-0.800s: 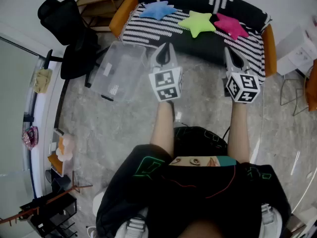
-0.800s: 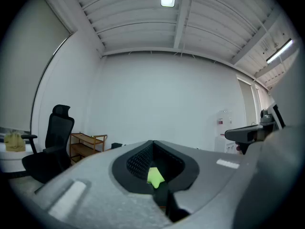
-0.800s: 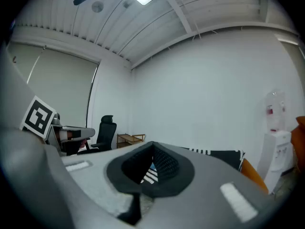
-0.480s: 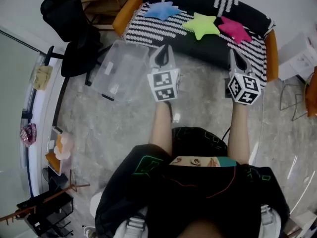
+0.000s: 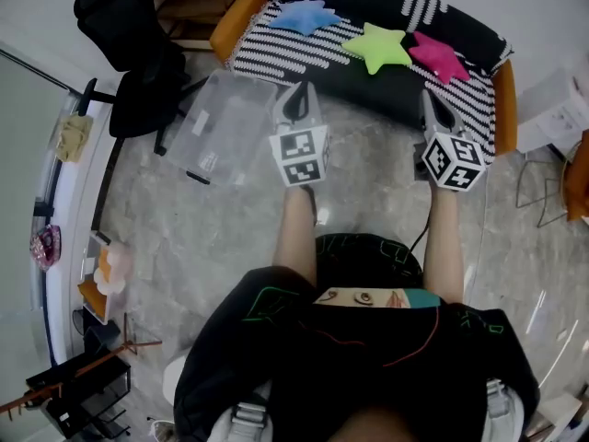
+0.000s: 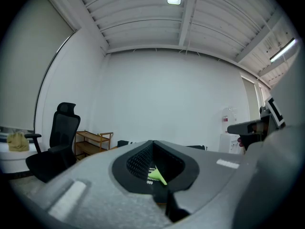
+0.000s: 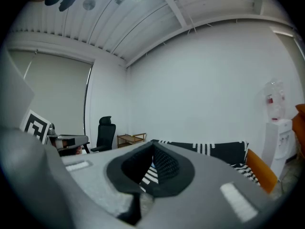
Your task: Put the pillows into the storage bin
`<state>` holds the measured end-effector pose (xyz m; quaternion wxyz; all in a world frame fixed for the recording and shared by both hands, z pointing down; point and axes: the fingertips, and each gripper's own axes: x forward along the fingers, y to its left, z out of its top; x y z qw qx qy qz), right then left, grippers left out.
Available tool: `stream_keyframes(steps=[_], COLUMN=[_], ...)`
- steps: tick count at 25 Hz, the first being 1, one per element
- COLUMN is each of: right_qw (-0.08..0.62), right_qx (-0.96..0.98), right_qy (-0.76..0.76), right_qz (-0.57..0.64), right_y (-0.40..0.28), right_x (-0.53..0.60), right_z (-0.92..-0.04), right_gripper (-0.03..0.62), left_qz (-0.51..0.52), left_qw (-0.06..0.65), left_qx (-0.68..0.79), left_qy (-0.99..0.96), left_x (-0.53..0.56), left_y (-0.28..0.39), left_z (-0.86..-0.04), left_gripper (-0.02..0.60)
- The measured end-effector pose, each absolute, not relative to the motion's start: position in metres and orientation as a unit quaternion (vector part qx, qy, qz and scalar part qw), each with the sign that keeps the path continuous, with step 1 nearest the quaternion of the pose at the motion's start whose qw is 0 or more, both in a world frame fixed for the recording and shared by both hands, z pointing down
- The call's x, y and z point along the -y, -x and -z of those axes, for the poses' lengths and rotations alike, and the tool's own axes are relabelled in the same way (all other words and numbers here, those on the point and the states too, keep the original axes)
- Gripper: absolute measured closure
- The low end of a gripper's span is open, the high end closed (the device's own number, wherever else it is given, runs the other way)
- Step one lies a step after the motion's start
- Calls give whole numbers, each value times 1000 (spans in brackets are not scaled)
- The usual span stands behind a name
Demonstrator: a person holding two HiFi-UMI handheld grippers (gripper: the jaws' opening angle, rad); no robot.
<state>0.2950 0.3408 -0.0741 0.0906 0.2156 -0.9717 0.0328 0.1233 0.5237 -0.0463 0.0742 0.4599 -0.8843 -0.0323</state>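
Note:
Three star-shaped pillows lie on a black-and-white striped sofa (image 5: 276, 53) at the top of the head view: a blue pillow (image 5: 306, 15), a green pillow (image 5: 377, 46) and a pink pillow (image 5: 436, 57). A clear plastic storage bin (image 5: 224, 127) stands on the floor left of the sofa. My left gripper (image 5: 296, 99) is shut and empty, held in front of the sofa, right of the bin. My right gripper (image 5: 433, 104) is shut and empty, below the pink pillow. A sliver of green pillow (image 6: 156, 174) shows past the left jaws; sofa stripes (image 7: 148, 174) show past the right jaws.
A black office chair (image 5: 138, 53) stands left of the bin, a wooden shelf (image 5: 198, 3) behind it. White boxes (image 5: 552, 109) and a metal chair frame (image 5: 538, 178) are at the right. A glass partition (image 5: 55, 155) runs down the left. The floor is grey marble.
The whole scene has shifted slightly in the head view; both grippers stay shut and level side by side, with the left one now a touch further left and higher.

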Motion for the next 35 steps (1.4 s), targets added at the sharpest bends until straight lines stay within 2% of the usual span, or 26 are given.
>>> stream_keyframes(steps=[13, 20, 24, 35], right_qw=[76, 79, 104, 125], right_qx=[979, 985, 982, 974], right_qy=[-157, -92, -80, -107], right_qz=[-107, -126, -136, -158], right_y=[-241, -157, -109, -13], right_x=[-316, -292, -272, -151], right_z=[61, 43, 25, 7], right_gripper=[591, 591, 591, 591], left_qz=[54, 41, 31, 9], left_qw=[90, 108, 128, 151], left_qx=[883, 894, 894, 889], left_qy=[-458, -433, -428, -433], left_x=[-502, -473, -446, -340], left_y=[-95, -38, -5, 96], left_z=[32, 10, -3, -11], left_gripper=[572, 572, 571, 571])
